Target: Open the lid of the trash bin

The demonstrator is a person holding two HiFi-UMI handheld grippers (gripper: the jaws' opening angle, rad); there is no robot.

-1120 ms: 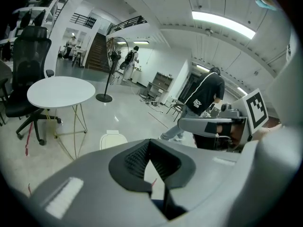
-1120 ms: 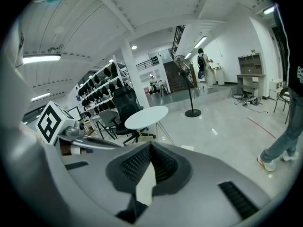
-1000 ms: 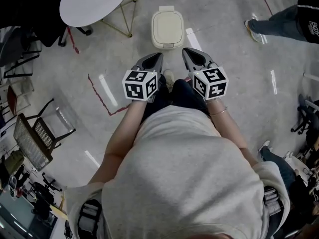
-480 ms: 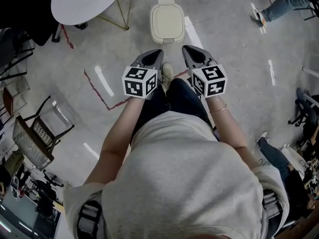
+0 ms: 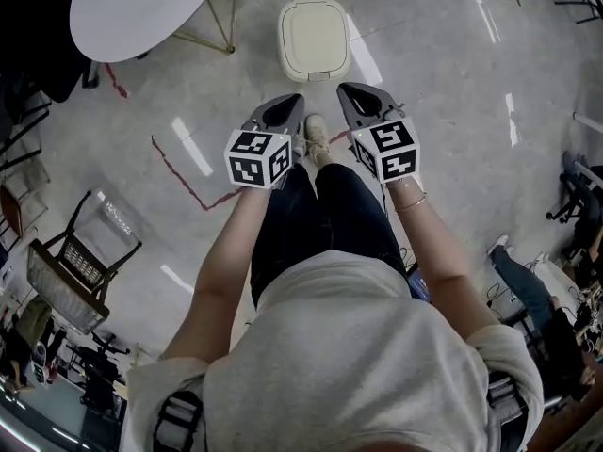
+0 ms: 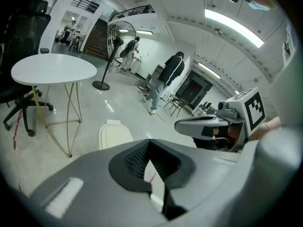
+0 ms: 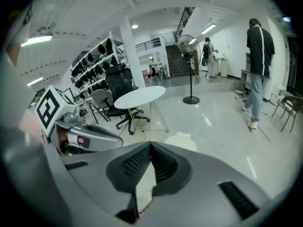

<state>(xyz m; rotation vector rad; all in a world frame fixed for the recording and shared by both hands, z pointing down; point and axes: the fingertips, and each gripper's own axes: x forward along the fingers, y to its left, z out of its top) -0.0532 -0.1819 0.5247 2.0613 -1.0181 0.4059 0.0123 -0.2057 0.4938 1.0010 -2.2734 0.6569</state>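
Observation:
A cream trash bin (image 5: 314, 38) stands on the floor ahead of me with its lid down. It also shows in the left gripper view as the bin (image 6: 115, 135), and in the right gripper view the bin (image 7: 182, 141) sits just beyond the jaws. My left gripper (image 5: 285, 109) and right gripper (image 5: 358, 100) are held side by side at waist height, short of the bin and not touching it. In each gripper view, the left gripper (image 6: 149, 141) and the right gripper (image 7: 150, 144) have their tips together with nothing between them.
A round white table (image 5: 141, 8) on thin legs stands left of the bin. Chairs (image 5: 75, 262) crowd the left side, and red tape (image 5: 184, 182) marks the floor. My shoe (image 5: 316, 137) is between the grippers. A person in a dark jacket (image 6: 165, 82) stands farther off near a floor fan (image 6: 113, 46).
I have stepped toward the bin; my shoe now shows between the grippers. The person's legs at the upper right have left the head view. Both grippers stay shut.

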